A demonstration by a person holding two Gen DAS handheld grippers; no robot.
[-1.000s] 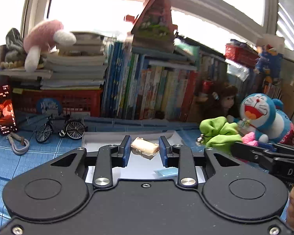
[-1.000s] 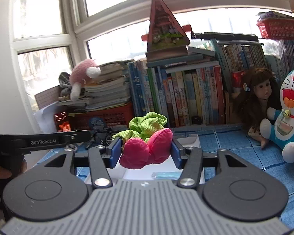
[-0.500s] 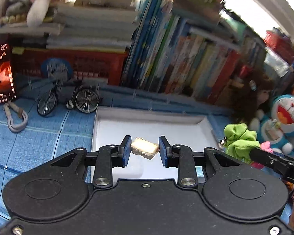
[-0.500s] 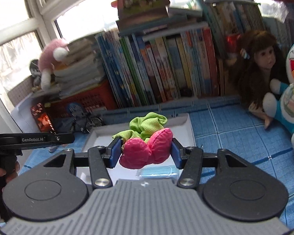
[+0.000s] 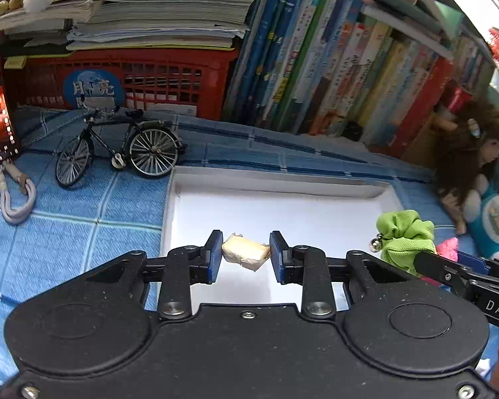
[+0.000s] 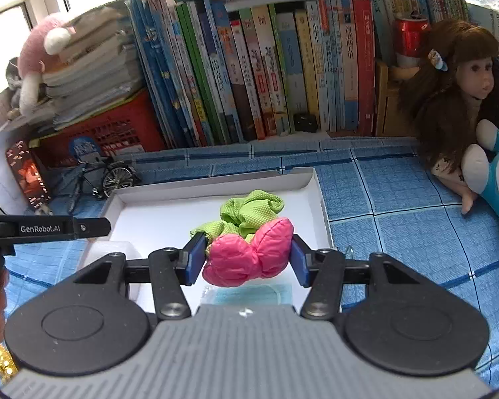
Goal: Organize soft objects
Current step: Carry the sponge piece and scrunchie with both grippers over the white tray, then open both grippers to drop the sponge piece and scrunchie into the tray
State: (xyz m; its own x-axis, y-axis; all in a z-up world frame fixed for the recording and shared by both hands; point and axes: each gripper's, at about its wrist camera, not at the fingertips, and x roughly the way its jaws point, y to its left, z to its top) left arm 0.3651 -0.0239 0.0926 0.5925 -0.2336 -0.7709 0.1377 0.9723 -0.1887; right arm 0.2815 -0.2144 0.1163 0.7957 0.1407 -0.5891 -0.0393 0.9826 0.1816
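Over the white tray [image 5: 276,179], the left gripper [image 5: 246,252] pinches a pale wrapped foam block [image 5: 245,251] by its ends, while the right gripper [image 6: 248,257] clamps a pink-and-green plush toy [image 6: 249,249] — both loads hang above the tray floor. Each looks light and squashy (a mid-body squeeze should hold). Only the right view shows the blue packet [image 6: 249,294] at 6 o'clock; the left alone shows the carabiner [image 5: 15,196] at 9 o'clock.
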